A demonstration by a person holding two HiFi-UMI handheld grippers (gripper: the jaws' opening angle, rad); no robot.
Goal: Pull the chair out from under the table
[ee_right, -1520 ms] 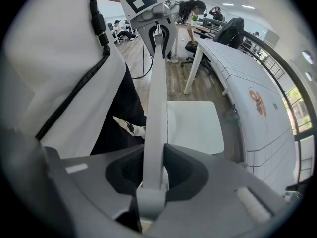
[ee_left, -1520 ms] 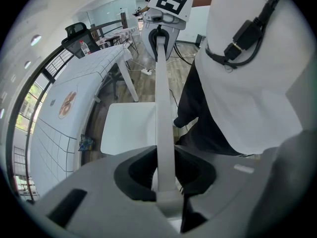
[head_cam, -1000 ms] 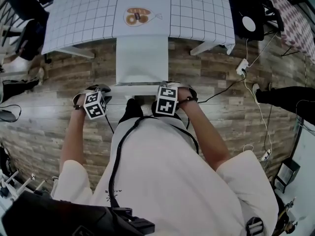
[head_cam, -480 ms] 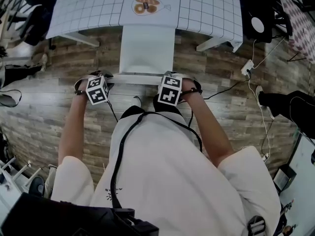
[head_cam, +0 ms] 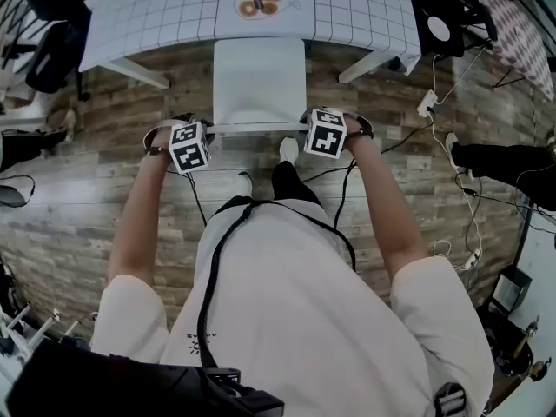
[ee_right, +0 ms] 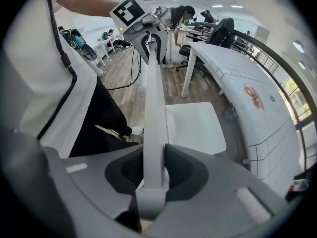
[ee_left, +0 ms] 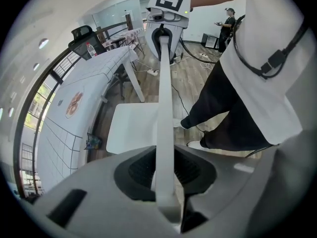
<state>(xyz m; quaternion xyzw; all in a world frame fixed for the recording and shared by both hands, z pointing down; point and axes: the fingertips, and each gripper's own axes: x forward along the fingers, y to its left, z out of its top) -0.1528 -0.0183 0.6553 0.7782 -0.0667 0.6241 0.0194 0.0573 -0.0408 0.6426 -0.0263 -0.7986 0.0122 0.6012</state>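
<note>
The white chair's seat [head_cam: 259, 81] stands on the wood floor, its front edge at the rim of the grid-cloth table [head_cam: 156, 11]. My left gripper [head_cam: 204, 131] is at the left end of the backrest's top rail [head_cam: 256, 129], my right gripper [head_cam: 309, 127] at the right end. In the left gripper view the rail [ee_left: 165, 108] runs between the pads of the left gripper [ee_left: 166, 175]; its jaws have just been closing on it. In the right gripper view the right gripper [ee_right: 153, 172] is shut on the rail [ee_right: 152, 98].
Two table legs [head_cam: 139, 72] [head_cam: 365, 63] flank the chair. A power strip [head_cam: 426, 107] and cables lie on the floor at right. A black office chair [head_cam: 443, 24] stands beyond. Another person's legs [head_cam: 504, 159] reach in from the right. My shoe [head_cam: 287, 150] stands behind the chair.
Both grippers stay at the backrest's two ends. The head view has shifted, my arms look more stretched out, and a white shoe now shows behind the chair.
</note>
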